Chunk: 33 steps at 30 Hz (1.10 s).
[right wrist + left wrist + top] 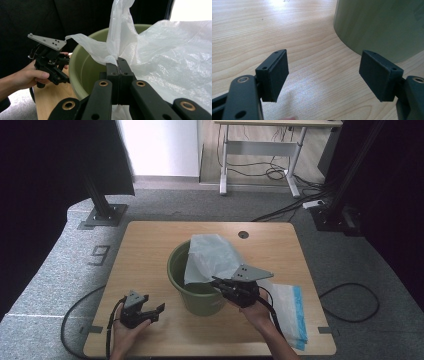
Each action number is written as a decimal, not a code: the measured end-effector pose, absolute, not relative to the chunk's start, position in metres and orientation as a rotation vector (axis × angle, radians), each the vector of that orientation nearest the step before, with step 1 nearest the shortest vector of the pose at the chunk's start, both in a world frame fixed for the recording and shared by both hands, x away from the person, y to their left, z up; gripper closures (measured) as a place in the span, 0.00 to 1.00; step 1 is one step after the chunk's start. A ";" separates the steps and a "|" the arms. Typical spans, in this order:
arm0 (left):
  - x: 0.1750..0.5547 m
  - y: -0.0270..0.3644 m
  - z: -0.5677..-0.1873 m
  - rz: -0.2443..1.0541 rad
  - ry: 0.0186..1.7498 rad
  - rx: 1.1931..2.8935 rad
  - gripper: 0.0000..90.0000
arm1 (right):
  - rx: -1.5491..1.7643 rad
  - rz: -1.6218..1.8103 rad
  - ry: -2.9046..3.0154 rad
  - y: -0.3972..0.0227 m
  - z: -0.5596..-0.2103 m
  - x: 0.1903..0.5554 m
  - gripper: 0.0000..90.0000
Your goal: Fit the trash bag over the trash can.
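High view: left gripper [148, 311] near table [150, 245] front edge, jaws spread wide, nothing between pads [276, 72], green bucket [192, 292] just beyond right pad. Right gripper [117, 65] pinched tight on white plastic bag [160, 55] (thin fold between pads), bag draped over bucket rim ahead of fingertips. Bag pack [292, 312] beside right hand.
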<state>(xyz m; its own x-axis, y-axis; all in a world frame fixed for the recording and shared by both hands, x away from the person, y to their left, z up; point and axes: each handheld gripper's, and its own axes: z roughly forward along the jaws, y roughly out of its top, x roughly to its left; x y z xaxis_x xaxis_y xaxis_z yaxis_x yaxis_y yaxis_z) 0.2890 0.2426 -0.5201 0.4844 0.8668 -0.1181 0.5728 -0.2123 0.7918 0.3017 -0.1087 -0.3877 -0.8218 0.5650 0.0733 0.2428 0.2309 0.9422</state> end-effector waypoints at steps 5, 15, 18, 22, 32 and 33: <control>0.289 0.243 -0.520 0.449 1.196 1.909 0.26 | 0.755 1.638 2.248 -0.110 -0.390 0.302 0.87; 0.289 0.242 -0.521 0.447 1.193 1.914 0.27 | 0.663 1.650 2.175 -0.117 -0.375 0.282 0.57; 0.289 0.242 -0.521 0.448 1.192 1.912 0.27 | 0.679 1.651 2.152 -0.123 -0.373 0.281 0.57; 0.289 0.243 -0.520 0.450 1.191 1.912 0.27 | 0.706 1.641 2.132 -0.132 -0.374 0.276 0.51; 0.289 0.242 -0.521 0.448 1.191 1.911 0.27 | 0.762 1.588 2.030 -0.164 -0.391 0.257 0.36; 0.289 0.242 -0.521 0.448 1.191 1.911 0.27 | 0.765 1.585 2.031 -0.167 -0.395 0.255 0.35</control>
